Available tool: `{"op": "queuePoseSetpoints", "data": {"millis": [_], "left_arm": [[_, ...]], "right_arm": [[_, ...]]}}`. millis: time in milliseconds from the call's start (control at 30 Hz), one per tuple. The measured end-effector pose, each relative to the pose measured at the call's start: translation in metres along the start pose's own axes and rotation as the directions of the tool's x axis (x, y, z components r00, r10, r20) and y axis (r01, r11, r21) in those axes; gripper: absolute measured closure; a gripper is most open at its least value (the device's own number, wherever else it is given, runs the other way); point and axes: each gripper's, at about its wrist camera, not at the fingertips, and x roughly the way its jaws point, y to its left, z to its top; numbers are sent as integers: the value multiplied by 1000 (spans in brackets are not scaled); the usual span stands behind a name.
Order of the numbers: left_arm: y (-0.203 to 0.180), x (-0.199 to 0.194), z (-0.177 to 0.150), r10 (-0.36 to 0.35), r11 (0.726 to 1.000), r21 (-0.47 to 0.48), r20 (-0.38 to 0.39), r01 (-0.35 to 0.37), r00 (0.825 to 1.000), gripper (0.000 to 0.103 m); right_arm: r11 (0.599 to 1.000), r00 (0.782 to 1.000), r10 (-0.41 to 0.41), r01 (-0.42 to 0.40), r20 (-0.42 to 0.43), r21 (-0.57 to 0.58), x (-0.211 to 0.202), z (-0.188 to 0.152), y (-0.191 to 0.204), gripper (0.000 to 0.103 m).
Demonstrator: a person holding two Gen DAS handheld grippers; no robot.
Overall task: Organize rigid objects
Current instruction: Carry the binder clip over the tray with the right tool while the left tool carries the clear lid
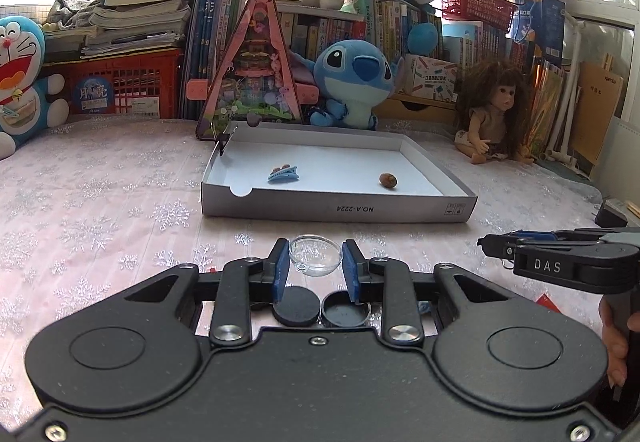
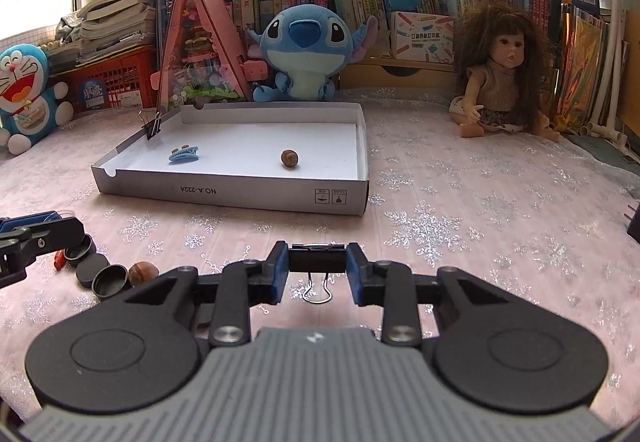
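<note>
The shallow white cardboard box (image 2: 362, 162) lies ahead of both claws on the snowflake-patterned counter (image 2: 460, 210), open side up, with a blue hair clip (image 2: 183, 154) toward its left, a brown nut (image 2: 289, 157) near its middle, and a black binder clip (image 2: 153, 128) pinched onto its far left wall. The right claw (image 2: 317, 270) is closed on a black binder clip (image 2: 317, 262), gripping the clip's flat body across its width while the wire handle hangs down below the pads; the clip looks rigid and small, so it should hold firm as long as the pads keep square contact on its sides. To finish this step well, I would carry it forward and slightly left over the box's near wall, lower it close to the white floor in a bare patch between the hair clip and the nut, and only then release, so it neither bounces nor knocks the nut rolling. The left claw (image 1: 316, 266) brackets a clear glass dish (image 1: 316, 256), its blue pads just beside the rim; whether they actually press it I cannot tell. Just behind that claw's fingertips sit black round caps (image 1: 296, 306), and in the right view another nut (image 2: 140, 273) lies beside them, left of the right claw.
</note>
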Motion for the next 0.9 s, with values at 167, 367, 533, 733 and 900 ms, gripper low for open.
{"op": "queuePoseSetpoints", "data": {"millis": [167, 367, 533, 733, 900], "left_arm": [[-5, 13, 19, 5, 1000, -2, 13, -5, 1000, 77], [-10, 31, 42, -2, 1000, -4, 17, 2, 1000, 77], [-3, 54, 67, -19, 1000, -14, -19, 18, 1000, 77], [19, 90, 118, -40, 998, -42, -93, 36, 995, 77], [37, 122, 133, -33, 995, -96, -151, 19, 988, 77]], "right_arm": [[1000, 1000, 14, -14, 2, 2, 4, 13, 4, 67], [999, 999, 29, -29, 15, -12, 9, 29, 10, 67], [997, 997, 73, -73, 1, -19, 18, 49, 8, 67], [993, 992, 116, -115, -53, 15, 40, 91, -6, 67], [986, 984, 150, -142, -94, 84, 68, 115, -18, 67]]}}
